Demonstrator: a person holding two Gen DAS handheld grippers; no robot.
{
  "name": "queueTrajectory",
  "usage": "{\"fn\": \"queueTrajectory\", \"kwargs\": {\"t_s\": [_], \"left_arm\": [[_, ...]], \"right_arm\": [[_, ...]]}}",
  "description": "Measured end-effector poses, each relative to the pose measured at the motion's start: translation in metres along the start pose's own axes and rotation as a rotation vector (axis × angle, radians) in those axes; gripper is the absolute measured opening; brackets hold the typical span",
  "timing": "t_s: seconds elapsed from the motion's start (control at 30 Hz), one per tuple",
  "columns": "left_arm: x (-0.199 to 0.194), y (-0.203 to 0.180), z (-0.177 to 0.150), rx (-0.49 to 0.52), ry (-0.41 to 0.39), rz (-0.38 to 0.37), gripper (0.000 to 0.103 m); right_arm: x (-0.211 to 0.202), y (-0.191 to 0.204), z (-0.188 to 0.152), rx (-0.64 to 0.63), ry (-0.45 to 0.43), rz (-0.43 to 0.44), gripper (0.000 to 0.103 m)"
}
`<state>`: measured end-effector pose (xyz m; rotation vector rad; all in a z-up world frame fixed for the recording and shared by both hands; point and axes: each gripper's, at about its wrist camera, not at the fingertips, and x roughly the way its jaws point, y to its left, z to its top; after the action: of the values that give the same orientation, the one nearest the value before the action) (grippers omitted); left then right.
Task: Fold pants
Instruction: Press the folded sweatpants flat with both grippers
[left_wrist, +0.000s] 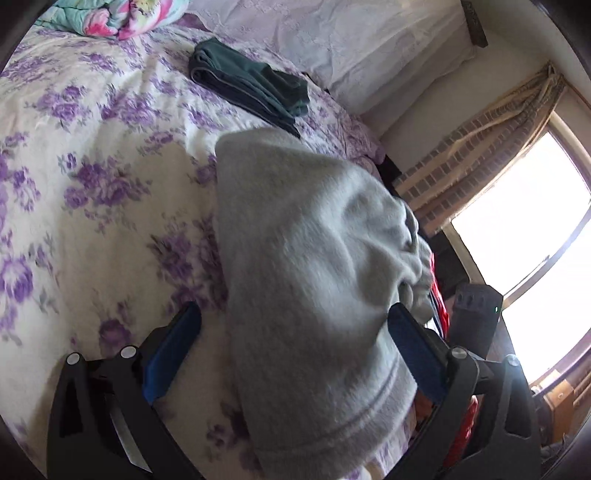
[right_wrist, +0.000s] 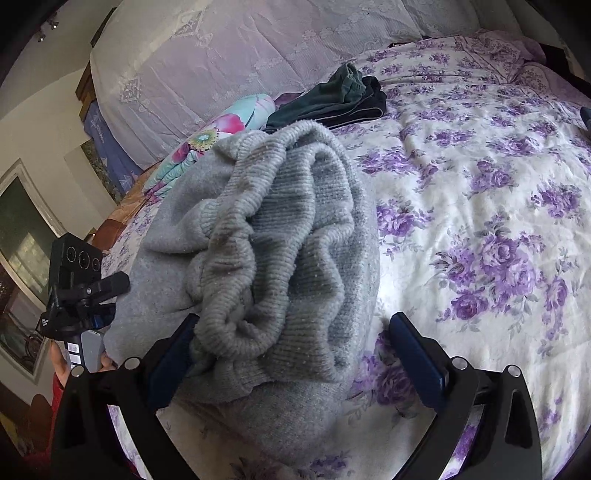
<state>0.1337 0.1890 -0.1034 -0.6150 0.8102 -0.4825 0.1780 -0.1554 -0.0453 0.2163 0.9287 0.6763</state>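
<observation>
1. Left gripper (left_wrist: 293, 325): jaws wide apart; grey pants (left_wrist: 314, 266) lie between them, unclamped.
2. Right gripper (right_wrist: 293, 332): jaws wide apart; bunched waistband (right_wrist: 258, 236) touches its left finger.
3. Pants: on the floral bed (right_wrist: 480, 221), partly folded.
4. Dark folded garment (left_wrist: 251, 86): farther up the bed.

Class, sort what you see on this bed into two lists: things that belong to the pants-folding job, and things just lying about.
Belongs to the job:
- grey knit pants
- left gripper, open
- right gripper, open

Just lying about:
- dark green folded garment
- floral bedspread
- bright flowered quilt
- lace-covered headboard
- window curtain
</observation>
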Motion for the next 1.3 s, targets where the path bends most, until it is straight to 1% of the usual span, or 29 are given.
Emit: {"fn": "queueTrajectory", "kwargs": {"t_s": [0.07,0.13,0.2,0.23,0.3,0.33,0.4,0.47,0.57,0.67,0.77,0.8,0.83,0.9,0.93,0.97,1.0,1.03,1.07,1.1,1.13,1.17,1.23,1.3], "left_arm": [[0.0,-0.008,-0.008,0.03,0.04,-0.004,0.098],[0.002,-0.019,-0.015,0.077,0.096,-0.005,0.098],[0.004,-0.028,-0.018,0.108,0.134,0.014,0.098],[0.006,-0.03,-0.017,0.111,0.148,0.017,0.098],[0.011,-0.031,-0.014,0.099,0.171,0.013,0.098],[0.016,-0.03,-0.01,0.086,0.176,0.01,0.098],[0.026,-0.031,-0.004,0.072,0.175,0.02,0.098],[0.035,-0.032,0.001,0.081,0.166,0.028,0.099],[0.035,-0.035,-0.003,0.092,0.153,0.023,0.099],[0.03,-0.031,-0.004,0.086,0.136,-0.011,0.098],[0.024,-0.027,-0.01,0.088,0.102,-0.008,0.098],[0.024,-0.029,-0.012,0.093,0.098,0.005,0.098],[0.024,-0.03,-0.013,0.095,0.096,0.022,0.099],[0.024,-0.037,-0.013,0.105,0.092,0.106,0.099],[0.021,-0.044,-0.015,0.128,0.078,0.155,0.099],[0.018,-0.052,-0.017,0.163,0.054,0.198,0.099],[0.016,-0.059,-0.018,0.198,0.03,0.234,0.099],[0.016,-0.063,-0.02,0.224,0.01,0.26,0.099],[0.016,-0.063,-0.021,0.226,0.001,0.265,0.099],[0.017,-0.061,-0.021,0.22,-0.001,0.262,0.099],[0.018,-0.055,-0.021,0.201,0.006,0.238,0.099],[0.02,-0.047,-0.02,0.161,0.022,0.198,0.099],[0.019,-0.036,-0.017,0.101,0.044,0.146,0.099],[0.018,-0.037,-0.018,0.114,0.046,0.147,0.099]], "right_arm": [[-0.003,-0.005,0.001,0.014,0.019,0.048,0.1],[-0.005,-0.009,0.008,0.05,0.069,0.089,0.1],[-0.002,-0.012,0.022,0.092,0.126,0.12,0.1],[-0.002,-0.013,0.028,0.105,0.131,0.127,0.1],[0.004,-0.016,0.042,0.125,0.133,0.092,0.1],[0.013,-0.02,0.049,0.14,0.151,0.091,0.1],[0.036,-0.036,0.053,0.238,0.203,0.181,0.1],[0.04,-0.042,0.055,0.271,0.165,0.227,0.1],[0.038,-0.04,0.05,0.233,0.121,0.25,0.1],[0.028,-0.038,0.038,0.163,0.06,0.294,0.1],[0.019,-0.038,0.032,0.154,0.041,0.326,0.1],[0.018,-0.038,0.031,0.152,0.036,0.32,0.1],[0.016,-0.035,0.03,0.146,0.035,0.284,0.1],[0.005,-0.025,0.025,0.133,0.019,0.159,0.1],[-0.006,-0.016,0.023,0.107,-0.009,0.075,0.1],[-0.014,-0.007,0.022,0.061,-0.041,0.006,0.1],[-0.023,0.008,0.022,-0.012,-0.077,-0.083,0.1],[-0.025,0.017,0.021,-0.067,-0.091,-0.144,0.1],[-0.023,0.023,0.021,-0.11,-0.09,-0.19,0.1],[-0.017,0.025,0.02,-0.126,-0.077,-0.214,0.1],[-0.013,0.019,0.019,-0.11,-0.06,-0.208,0.1],[-0.006,0.012,0.017,-0.073,-0.043,-0.183,0.1],[0.003,-0.001,0.014,-0.009,-0.04,-0.122,0.1],[0.001,-0.005,0.012,0.006,-0.046,-0.11,0.1]]}}
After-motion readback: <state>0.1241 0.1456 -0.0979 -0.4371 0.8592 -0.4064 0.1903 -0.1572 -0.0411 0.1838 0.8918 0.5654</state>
